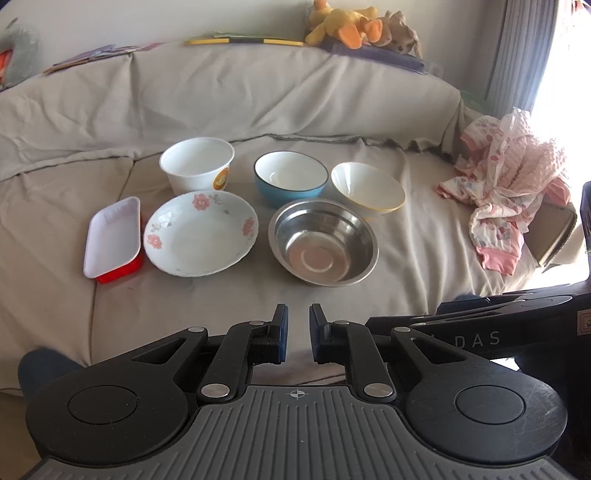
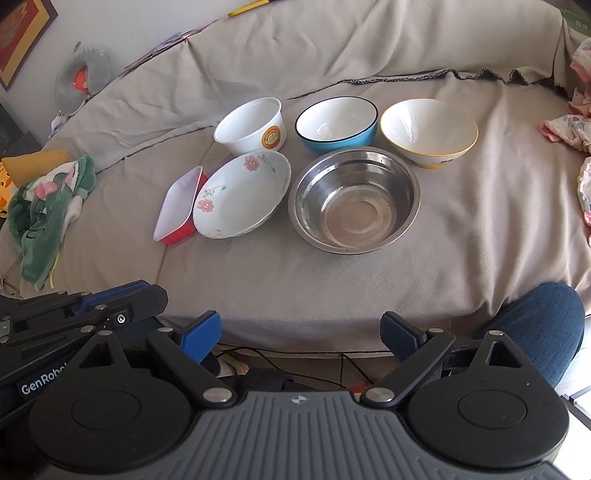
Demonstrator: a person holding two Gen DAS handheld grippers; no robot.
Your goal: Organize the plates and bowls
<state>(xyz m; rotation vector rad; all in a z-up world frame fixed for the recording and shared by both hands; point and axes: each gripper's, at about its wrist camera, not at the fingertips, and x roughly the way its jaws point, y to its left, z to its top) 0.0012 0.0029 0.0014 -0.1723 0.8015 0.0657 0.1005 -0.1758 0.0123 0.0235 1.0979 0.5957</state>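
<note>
Nearest to me, at the bottom of the left wrist view, my left gripper point(image 1: 298, 330) has its jaws drawn close together with only a narrow slit between the blue pads, and nothing in them. At the bottom of the right wrist view, my right gripper point(image 2: 301, 334) has its jaws standing wide apart, also empty; a knee in blue cloth point(image 2: 543, 332) shows at lower right.

Beyond them lies the sofa point(image 1: 221, 110) under a beige cover, and the dishes sit on its seat in the middle of both frames. The front row, left to right: a red tray with white inside point(image 1: 112, 238), touching a flowered plate point(image 1: 200, 238), then a steel bowl point(image 1: 323, 242) just beside it. Behind them I see a white paper bowl point(image 1: 197, 164), a blue bowl point(image 1: 290, 179) and a white bowl with a yellow rim point(image 1: 367, 188).

Further right lies a heap of pink clothes point(image 1: 509, 184). At the top, on the sofa back, rests a yellow plush toy point(image 1: 343, 22).
</note>
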